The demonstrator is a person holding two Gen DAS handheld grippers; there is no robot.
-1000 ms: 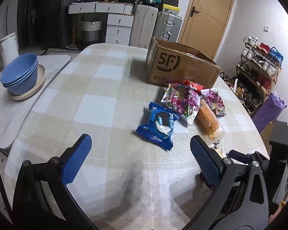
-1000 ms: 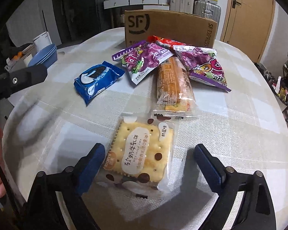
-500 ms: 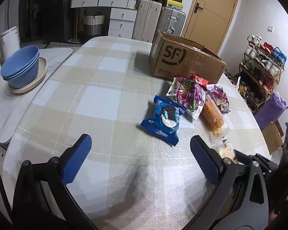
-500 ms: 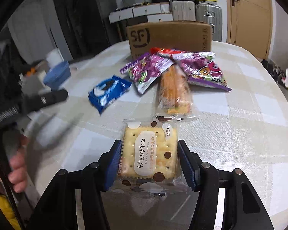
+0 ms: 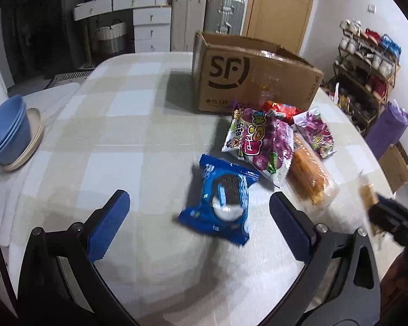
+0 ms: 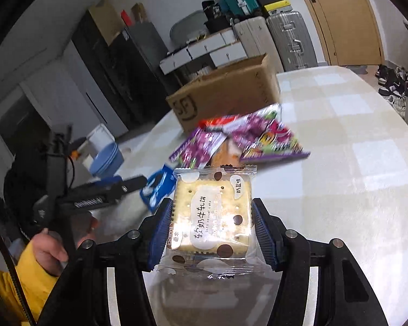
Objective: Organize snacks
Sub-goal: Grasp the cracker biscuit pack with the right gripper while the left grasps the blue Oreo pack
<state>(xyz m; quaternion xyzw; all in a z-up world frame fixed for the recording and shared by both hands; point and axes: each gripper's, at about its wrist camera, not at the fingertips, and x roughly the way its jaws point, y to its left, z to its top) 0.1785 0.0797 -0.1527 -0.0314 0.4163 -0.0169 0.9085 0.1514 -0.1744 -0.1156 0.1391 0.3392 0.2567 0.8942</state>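
Right wrist view: the right gripper (image 6: 212, 231) is being kept clamped on the cracker packet (image 6: 210, 217), its 2 blue pads pressing the packet's left and right edges while the packet is being held clear of the worktop (image 6: 353, 163). Beyond it, the purple snack bags (image 6: 269, 138) and a red packet (image 6: 217, 121) are lying in a pile just in front of the cardboard box (image 6: 225, 95), which is standing open at the far side. At the left, a hand (image 6: 54, 247) in a yellow sleeve (image 6: 5, 293) is being seen around the handle of the left gripper.

In the left wrist view, the left gripper (image 5: 198, 220) is being held with its pads wide apart and nothing between them pressed; the blue cookie packet (image 5: 220, 198) is lying flat on the checked worktop in the gap ahead of them. Just right of it, the orange biscuit packet (image 5: 310, 174) is lying beside the purple bags. At the far left, 3 stacked blue bowls (image 5: 5, 133) are resting on a beige plate (image 5: 35, 138). The right gripper is appearing blurred at the right edge.
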